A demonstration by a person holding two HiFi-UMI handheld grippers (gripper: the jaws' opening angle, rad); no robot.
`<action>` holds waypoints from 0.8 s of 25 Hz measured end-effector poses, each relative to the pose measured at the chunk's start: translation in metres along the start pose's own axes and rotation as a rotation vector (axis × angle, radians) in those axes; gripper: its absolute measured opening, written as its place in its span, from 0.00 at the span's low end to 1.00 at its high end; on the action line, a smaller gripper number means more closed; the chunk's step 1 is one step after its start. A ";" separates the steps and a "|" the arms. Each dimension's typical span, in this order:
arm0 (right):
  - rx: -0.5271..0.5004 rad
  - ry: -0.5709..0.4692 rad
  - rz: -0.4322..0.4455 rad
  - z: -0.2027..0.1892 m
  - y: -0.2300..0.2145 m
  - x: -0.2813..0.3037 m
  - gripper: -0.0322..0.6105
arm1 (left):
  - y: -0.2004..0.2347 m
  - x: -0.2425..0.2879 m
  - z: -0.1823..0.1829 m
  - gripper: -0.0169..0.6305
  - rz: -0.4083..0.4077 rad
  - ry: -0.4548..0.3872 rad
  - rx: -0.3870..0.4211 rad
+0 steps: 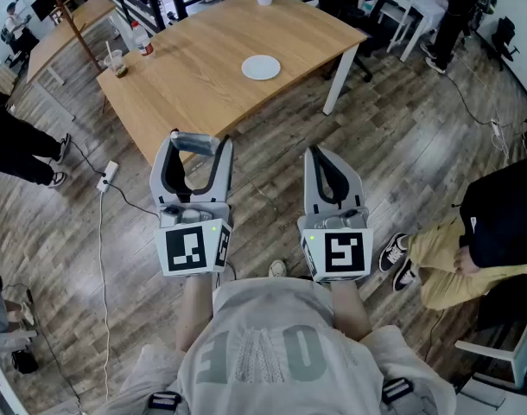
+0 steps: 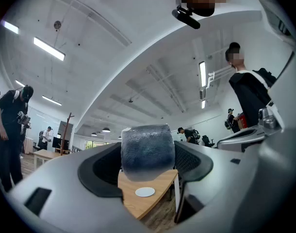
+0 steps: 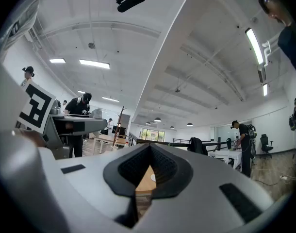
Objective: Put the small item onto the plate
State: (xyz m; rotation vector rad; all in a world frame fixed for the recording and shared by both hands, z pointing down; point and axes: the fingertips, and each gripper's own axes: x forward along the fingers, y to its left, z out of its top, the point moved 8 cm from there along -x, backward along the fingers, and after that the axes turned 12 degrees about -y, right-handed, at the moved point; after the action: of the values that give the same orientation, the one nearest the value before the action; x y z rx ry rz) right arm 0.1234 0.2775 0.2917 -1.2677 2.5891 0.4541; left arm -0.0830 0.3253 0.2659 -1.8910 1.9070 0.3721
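In the head view my hands are hidden under the two marker cubes, and only the grey top of the item (image 1: 195, 142) shows, so I cannot tell its shape there. I count one item, one plate (image 1: 261, 67), one table (image 1: 194, 89) bearing that plate, plus one bottle (image 1: 142, 40) and one cup (image 1: 117, 62) at the table's far left corner. I hold both tools side by side before my chest, pointing forward at the table and well short of it. My left gripper (image 1: 197, 145) stands spread wide with the item clamped across its tips, and my right gripper (image 1: 314, 154) is pinched together on nothing. In the left gripper view the item (image 2: 147, 149) is a rounded grey block. It fills the gap of the left gripper (image 2: 147, 160) and hides the middle of the table (image 2: 134, 203). The plate (image 2: 144, 192) shows just below it, far off and bare. In the right gripper view the right gripper (image 3: 149, 154) is clenched. Only a thin wedge of table (image 3: 145, 181) shows through the pads, and the white fleck beside it is too small to name.
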 end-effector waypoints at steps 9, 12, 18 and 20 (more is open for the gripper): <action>0.009 0.013 -0.028 -0.004 -0.013 0.004 0.08 | -0.011 0.011 -0.008 0.53 -0.023 0.014 -0.006; 0.006 0.020 -0.026 -0.007 -0.016 0.006 0.08 | -0.011 0.014 -0.011 0.53 -0.019 0.024 -0.009; 0.035 0.010 -0.004 -0.015 -0.024 0.008 0.08 | -0.010 0.018 -0.015 0.53 -0.002 0.031 -0.005; 0.032 0.011 0.007 -0.017 -0.025 0.008 0.08 | -0.009 0.018 -0.015 0.53 0.002 0.036 -0.001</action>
State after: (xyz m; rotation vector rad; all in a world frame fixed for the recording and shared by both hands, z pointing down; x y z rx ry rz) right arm 0.1376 0.2507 0.2999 -1.2549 2.6003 0.4063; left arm -0.0753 0.3024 0.2717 -1.9090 1.9329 0.3423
